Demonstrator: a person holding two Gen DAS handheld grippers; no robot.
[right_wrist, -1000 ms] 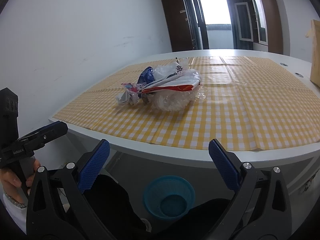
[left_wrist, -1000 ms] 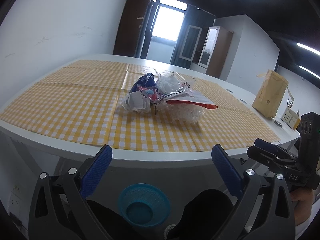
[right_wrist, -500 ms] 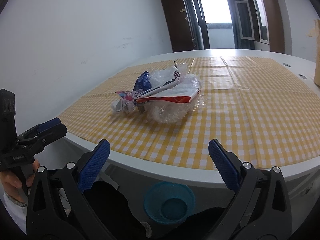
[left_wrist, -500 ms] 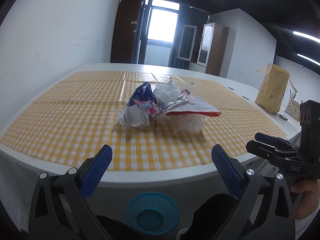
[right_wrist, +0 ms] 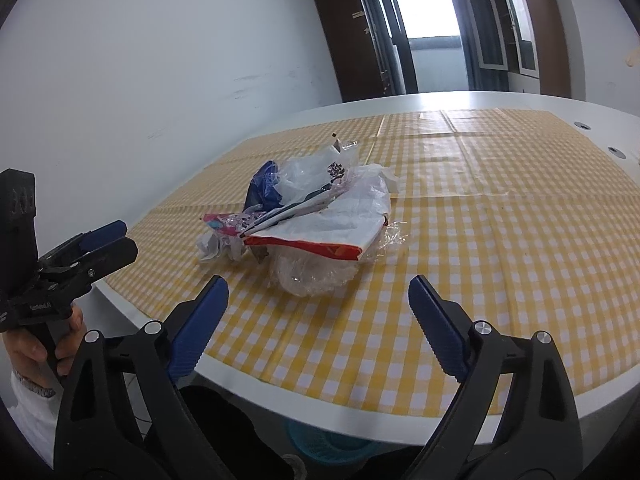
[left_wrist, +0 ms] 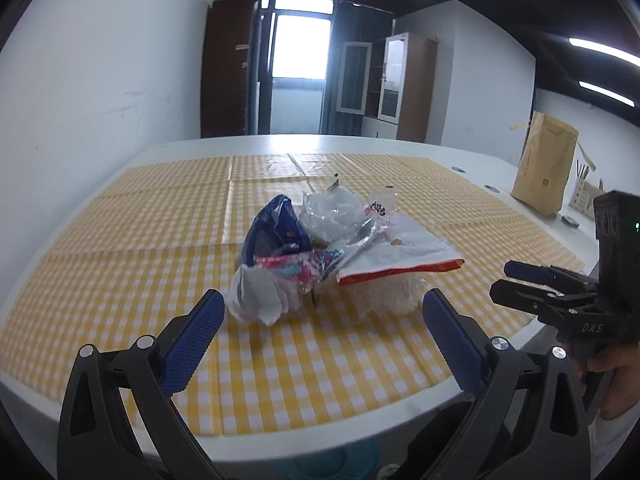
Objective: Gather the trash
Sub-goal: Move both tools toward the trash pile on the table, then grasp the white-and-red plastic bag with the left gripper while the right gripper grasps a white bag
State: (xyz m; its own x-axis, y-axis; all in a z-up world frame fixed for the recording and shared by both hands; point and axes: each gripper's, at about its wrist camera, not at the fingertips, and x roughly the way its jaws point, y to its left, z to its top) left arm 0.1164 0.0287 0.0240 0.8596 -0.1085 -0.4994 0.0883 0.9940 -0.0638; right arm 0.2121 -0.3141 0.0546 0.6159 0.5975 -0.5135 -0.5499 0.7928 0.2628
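A pile of trash (left_wrist: pixel 332 264) lies mid-table on the yellow checked cloth (left_wrist: pixel 120 264): a blue wrapper (left_wrist: pixel 276 224), crumpled white paper (left_wrist: pixel 260 300), a pink wrapper, clear plastic and a white-and-red bag (left_wrist: pixel 400 264). The pile also shows in the right wrist view (right_wrist: pixel 312 220). My left gripper (left_wrist: pixel 320 328) is open and empty, just short of the pile over the table's near edge. My right gripper (right_wrist: pixel 318 312) is open and empty, also close before the pile. Each gripper appears side-on in the other view, the right one (left_wrist: pixel 520 280) and the left one (right_wrist: pixel 104 240).
A blue basket (right_wrist: pixel 324 446) stands on the floor below the table's edge, mostly hidden. A brown paper bag (left_wrist: pixel 546 168) and a pen holder (left_wrist: pixel 582 196) stand at the table's far right. A white wall runs along the left.
Both grippers have risen and moved forward toward the pile, which now looks larger. The blue basket has slid almost out of view below. The jaws stay open.
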